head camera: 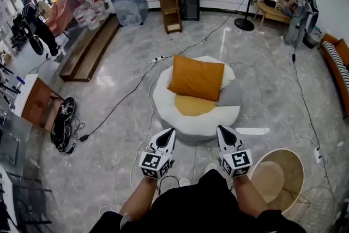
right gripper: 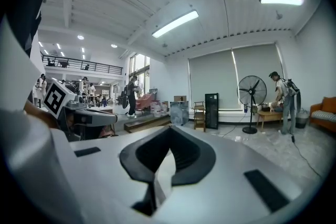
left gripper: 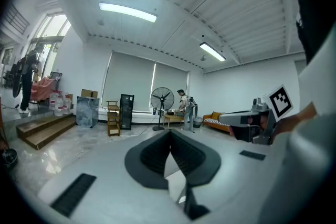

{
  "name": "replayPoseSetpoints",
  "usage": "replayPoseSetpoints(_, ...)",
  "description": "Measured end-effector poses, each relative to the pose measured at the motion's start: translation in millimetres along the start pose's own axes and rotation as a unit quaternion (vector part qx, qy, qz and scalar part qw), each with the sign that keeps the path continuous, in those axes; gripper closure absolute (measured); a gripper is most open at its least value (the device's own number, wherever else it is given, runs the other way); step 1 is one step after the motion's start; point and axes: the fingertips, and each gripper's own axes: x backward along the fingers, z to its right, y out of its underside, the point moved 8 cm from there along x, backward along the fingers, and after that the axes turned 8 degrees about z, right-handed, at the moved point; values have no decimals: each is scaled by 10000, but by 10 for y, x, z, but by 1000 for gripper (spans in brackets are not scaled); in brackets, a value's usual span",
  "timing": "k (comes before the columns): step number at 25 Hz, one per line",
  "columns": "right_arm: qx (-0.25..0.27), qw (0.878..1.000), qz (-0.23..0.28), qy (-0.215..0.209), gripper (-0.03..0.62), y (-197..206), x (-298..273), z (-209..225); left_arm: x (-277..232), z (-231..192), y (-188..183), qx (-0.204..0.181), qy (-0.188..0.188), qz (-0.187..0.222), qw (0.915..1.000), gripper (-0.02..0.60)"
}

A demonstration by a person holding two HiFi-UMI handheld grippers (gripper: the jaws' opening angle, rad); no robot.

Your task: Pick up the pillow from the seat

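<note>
- At the left edge of the head view a black bag point(head camera: 62, 124) lies on the marble floor, well clear of the work. A cable point(head camera: 117, 103) runs from near it up toward the middle of the frame, passing just left of the seat.
- The left gripper point(head camera: 168, 133) is in the lower middle, pointing at the seat's near rim but short of it. In the left gripper view its jaws point(left gripper: 170, 135) are pressed together with nothing between them, and only the far room shows past the tips.
- The seat point(head camera: 163, 102) is a low round white cushion in the centre of the frame, with a yellow patch point(head camera: 193, 105) on top.
- The pillow point(head camera: 196, 78) is orange and lies on the far half of the seat, tilted a little. Its near edge overlaps the yellow patch, and neither gripper touches it.
- The right gripper point(head camera: 223, 132) is just right of the left one, level with it and also aimed at the seat. In the right gripper view its jaws point(right gripper: 169, 132) are closed on nothing.
- At the lower right a round wooden stool point(head camera: 279, 172) stands beside the person's leg, apart from the seat.
- I judge this to be the approach step, with both tools closing on the seat and no grasp begun.
- The next move calls for at least one pair of jaws to open. It then has to reach over the near rim and the yellow patch to the pillow's near edge or a corner.
- The pillow looks soft and broad, so pinching a fold of fabric at the edge seems likelier to work than spanning it.
</note>
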Motion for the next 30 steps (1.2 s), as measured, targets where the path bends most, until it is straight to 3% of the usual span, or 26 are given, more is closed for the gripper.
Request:
replayPoseSetpoints(12,9,9999,-80,102,588,0,-608,512,-710,-328,62,176,-35,-77,9998,571)
replayPoseSetpoints(19,6,9995,-285,158,588,121,-1089,1128,-1443,-457,43,-59,77,-208,9997,571)
replayPoseSetpoints(30,112,9996,-258,-38,588,-8,-1778,1964,-2461,-676,19,-29,-45,-387,9992,571)
